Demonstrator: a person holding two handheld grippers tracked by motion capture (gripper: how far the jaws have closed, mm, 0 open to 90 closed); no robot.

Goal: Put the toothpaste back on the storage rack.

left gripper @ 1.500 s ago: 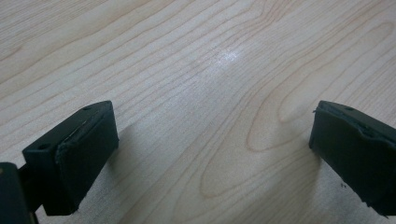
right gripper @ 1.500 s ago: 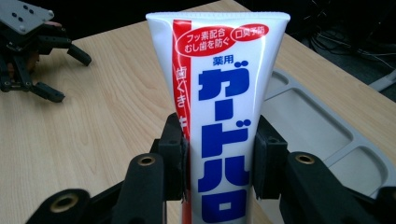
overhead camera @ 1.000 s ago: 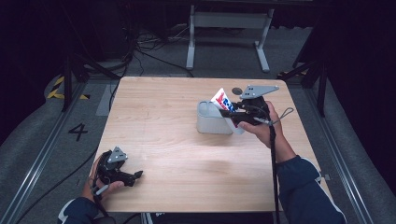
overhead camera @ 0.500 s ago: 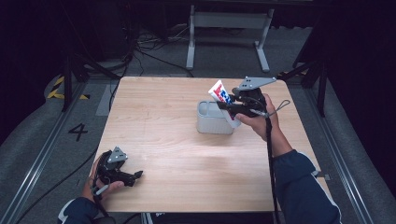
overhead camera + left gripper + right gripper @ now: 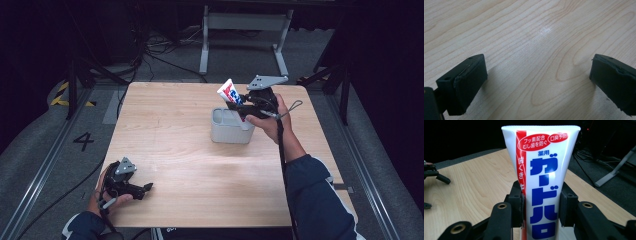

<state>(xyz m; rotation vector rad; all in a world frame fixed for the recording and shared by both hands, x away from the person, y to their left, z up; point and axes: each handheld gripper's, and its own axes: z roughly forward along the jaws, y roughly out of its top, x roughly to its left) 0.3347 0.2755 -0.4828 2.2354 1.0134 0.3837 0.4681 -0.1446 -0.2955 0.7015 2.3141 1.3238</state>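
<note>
The right gripper (image 5: 540, 205) pinches the toothpaste tube (image 5: 541, 170) above the grey holder (image 5: 231, 127); the left gripper (image 5: 539, 82), at seven o'clock on the table, stands spread.

A light wooden table (image 5: 190, 150) stands on grey floor (image 5: 45, 130). Black cables (image 5: 155, 55) trail behind it, beside a grey metal frame (image 5: 245, 22).
</note>
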